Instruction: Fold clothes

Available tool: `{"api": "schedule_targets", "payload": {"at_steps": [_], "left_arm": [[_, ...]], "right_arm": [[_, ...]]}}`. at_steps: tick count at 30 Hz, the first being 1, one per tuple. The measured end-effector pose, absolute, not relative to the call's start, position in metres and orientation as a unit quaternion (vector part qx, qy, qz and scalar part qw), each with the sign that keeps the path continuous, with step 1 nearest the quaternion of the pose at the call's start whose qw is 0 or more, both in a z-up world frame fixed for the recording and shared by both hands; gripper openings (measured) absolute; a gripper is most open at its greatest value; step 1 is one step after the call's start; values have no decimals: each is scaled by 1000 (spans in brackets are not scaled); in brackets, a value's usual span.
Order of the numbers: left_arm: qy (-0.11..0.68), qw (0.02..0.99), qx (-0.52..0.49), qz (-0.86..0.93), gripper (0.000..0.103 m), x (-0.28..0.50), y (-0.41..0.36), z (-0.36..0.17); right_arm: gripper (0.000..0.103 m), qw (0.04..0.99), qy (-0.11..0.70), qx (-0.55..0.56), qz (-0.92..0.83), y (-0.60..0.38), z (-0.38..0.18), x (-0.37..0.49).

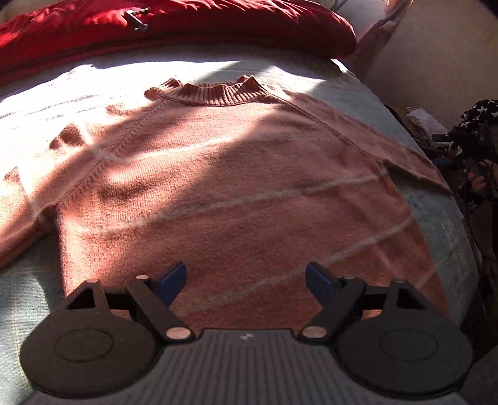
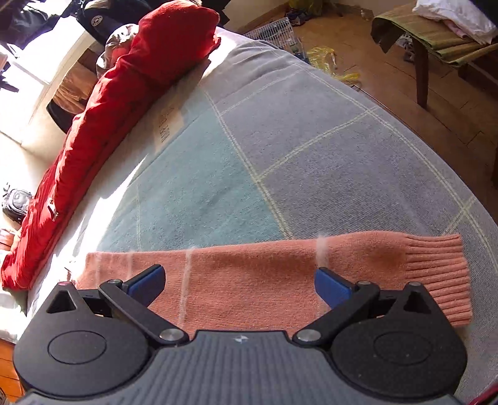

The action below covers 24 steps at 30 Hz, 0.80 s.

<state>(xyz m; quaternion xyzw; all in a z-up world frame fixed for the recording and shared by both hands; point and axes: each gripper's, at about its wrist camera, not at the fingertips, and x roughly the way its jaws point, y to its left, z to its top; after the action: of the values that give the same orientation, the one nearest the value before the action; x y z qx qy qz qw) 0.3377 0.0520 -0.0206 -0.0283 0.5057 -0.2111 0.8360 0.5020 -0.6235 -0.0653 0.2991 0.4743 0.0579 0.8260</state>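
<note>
A salmon-pink knit sweater (image 1: 224,174) with thin pale stripes lies flat on the bed, ribbed collar (image 1: 214,92) at the far end. My left gripper (image 1: 246,282) is open just above the sweater's lower body, holding nothing. In the right wrist view one sleeve (image 2: 280,274) lies stretched across the bed, its ribbed cuff (image 2: 442,277) to the right. My right gripper (image 2: 239,285) is open over the middle of that sleeve, holding nothing.
A red padded jacket (image 1: 174,25) lies along the far side of the bed and shows at the left in the right wrist view (image 2: 118,102). The checked grey-blue bedspread (image 2: 311,149) covers the bed. Wooden floor and a bench (image 2: 435,40) lie beyond the bed edge.
</note>
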Motion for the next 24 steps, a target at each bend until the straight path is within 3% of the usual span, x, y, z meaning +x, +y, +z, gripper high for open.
{"api": "schedule_targets", "payload": {"at_steps": [7, 12, 16, 24], "left_arm": [[508, 832, -16, -222, 84, 333, 44, -20], [509, 831, -8, -226, 84, 333, 45, -22], [504, 832, -6, -231, 84, 333, 45, -20], [504, 830, 3, -238, 84, 330, 35, -22]], "right_arm": [[103, 820, 484, 287, 107, -581, -73, 523], [103, 812, 490, 312, 56, -606, -86, 511], [103, 822, 484, 299, -19, -624, -72, 500], [103, 834, 466, 288, 65, -574, -49, 512]]}}
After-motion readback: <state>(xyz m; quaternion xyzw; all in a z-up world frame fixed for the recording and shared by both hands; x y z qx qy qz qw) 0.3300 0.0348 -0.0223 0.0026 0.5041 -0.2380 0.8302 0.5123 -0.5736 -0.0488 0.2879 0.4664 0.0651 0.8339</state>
